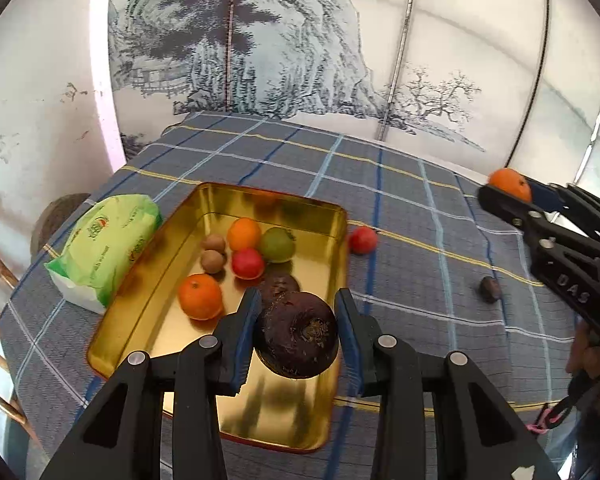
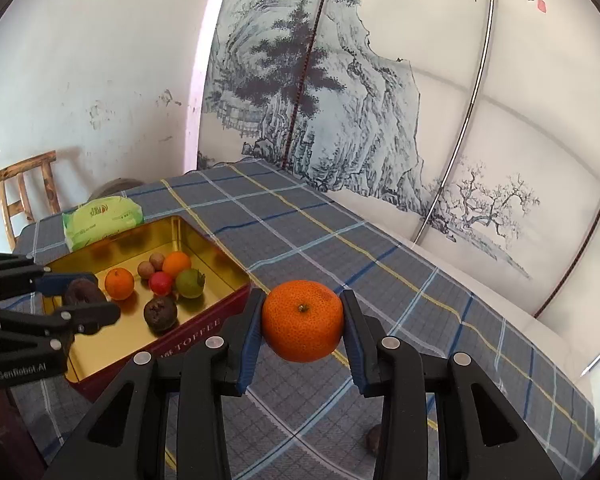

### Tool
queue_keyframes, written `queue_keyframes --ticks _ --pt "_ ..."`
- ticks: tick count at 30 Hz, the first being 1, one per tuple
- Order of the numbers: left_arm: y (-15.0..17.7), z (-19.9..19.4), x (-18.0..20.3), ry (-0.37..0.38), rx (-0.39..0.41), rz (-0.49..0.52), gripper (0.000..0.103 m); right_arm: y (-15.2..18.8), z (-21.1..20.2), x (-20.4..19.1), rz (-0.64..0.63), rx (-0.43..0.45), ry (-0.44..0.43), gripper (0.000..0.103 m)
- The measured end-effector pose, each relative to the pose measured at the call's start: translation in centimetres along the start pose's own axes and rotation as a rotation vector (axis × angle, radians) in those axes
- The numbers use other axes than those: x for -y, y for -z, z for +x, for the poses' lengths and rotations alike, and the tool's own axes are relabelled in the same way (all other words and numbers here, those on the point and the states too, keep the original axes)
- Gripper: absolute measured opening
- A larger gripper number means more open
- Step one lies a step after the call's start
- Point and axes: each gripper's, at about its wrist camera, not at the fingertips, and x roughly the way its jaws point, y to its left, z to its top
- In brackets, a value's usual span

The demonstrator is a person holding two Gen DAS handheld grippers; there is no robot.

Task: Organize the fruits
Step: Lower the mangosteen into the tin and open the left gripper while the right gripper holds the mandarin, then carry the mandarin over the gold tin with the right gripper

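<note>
Clamped between the left claw [image 1: 298, 334], a dark purple fruit [image 1: 297, 336] hangs over the near end of the gold tin [image 1: 300, 420], which holds seven fruits. Released from this height, it could roll into the dark fruit [image 1: 278, 286] just behind or knock the orange [image 1: 200, 296]. Off to the side, the right claw [image 2: 302, 326] grips a tangerine [image 2: 302, 320] above the checked worktop [image 2: 440, 300], beside the tin; a slip there sends it rolling toward the edge. One red fruit [image 1: 363, 240] and a small dark fruit [image 1: 490, 289] lie loose on the cloth.

oranges: three [image 1: 200, 296] [image 1: 243, 233] [image 1: 510, 184]
red fruits: two [image 1: 248, 263] [image 1: 363, 240]
green fruit: one [image 1: 277, 244]
brown nuts: two [image 1: 213, 243] [image 1: 212, 261]
dark purple fruits: three [image 1: 296, 334] [image 1: 278, 286] [image 1: 490, 289]
gold tin: one [image 1: 140, 320]
green packet: one [image 1: 104, 240]
</note>
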Motion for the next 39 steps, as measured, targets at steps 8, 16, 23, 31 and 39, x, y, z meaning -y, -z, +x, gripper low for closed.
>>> queue_keyframes --ticks 8,16,23,31,39 --pt "0.4 1.8 -3.3 -0.074 -0.019 -0.034 0.034 0.7 0.7 0.0 -0.008 -0.007 -0.009 0.039" --pt "1.4 3.6 -4.6 -0.081 -0.061 -0.052 0.034 0.8 1.1 -0.8 -0.029 -0.015 -0.032 0.039" --pt "1.6 4.2 -4.1 -0.064 -0.071 -0.034 0.034 0.7 1.6 -1.3 -0.039 -0.027 -0.046 0.039" --pt "1.8 4.5 -3.6 -0.050 -0.069 -0.008 0.035 0.6 2.1 -1.8 -0.046 -0.040 -0.061 0.038" --pt "1.7 2.3 -3.7 -0.088 0.028 0.007 0.071 0.3 2.4 -2.8 -0.065 -0.047 -0.074 0.039"
